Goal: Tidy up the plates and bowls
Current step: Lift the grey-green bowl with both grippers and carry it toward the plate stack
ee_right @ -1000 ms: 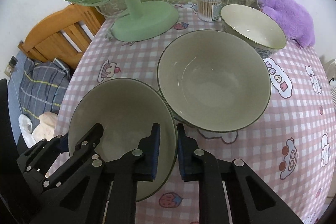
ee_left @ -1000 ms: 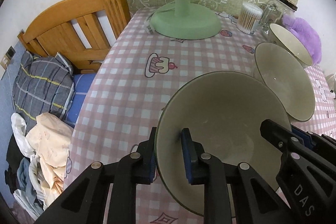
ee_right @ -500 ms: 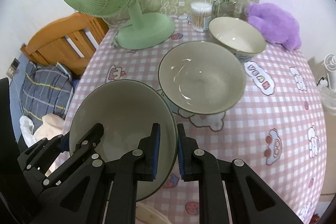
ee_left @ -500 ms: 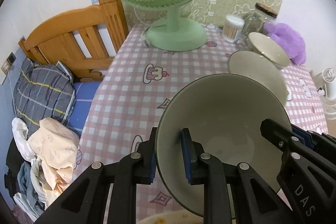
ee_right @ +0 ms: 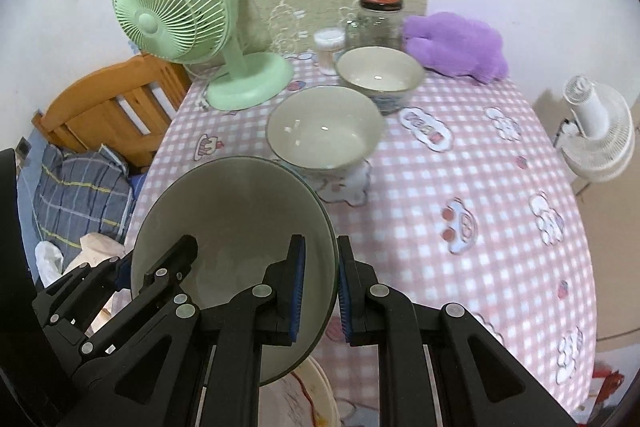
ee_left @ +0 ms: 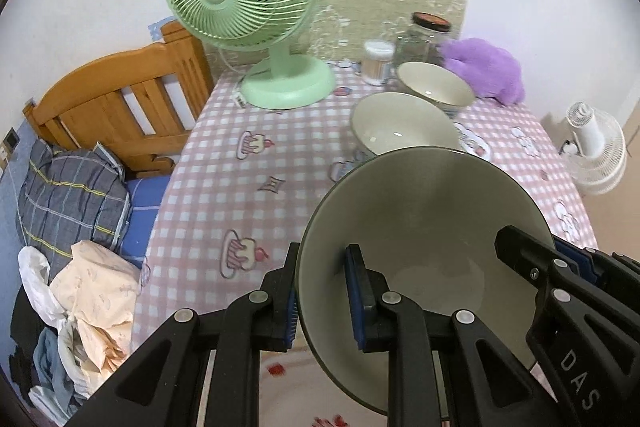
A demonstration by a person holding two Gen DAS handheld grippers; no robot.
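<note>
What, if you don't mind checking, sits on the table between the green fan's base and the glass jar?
A small clear tub of cotton swabs stands between the green fan's base and the glass jar, closer to the jar; both wrist views show it.

We cannot read the held bowl's lower rim, hidden behind the left gripper. Beside it, the second bowl's near side is covered. The white fan is cropped.
</note>
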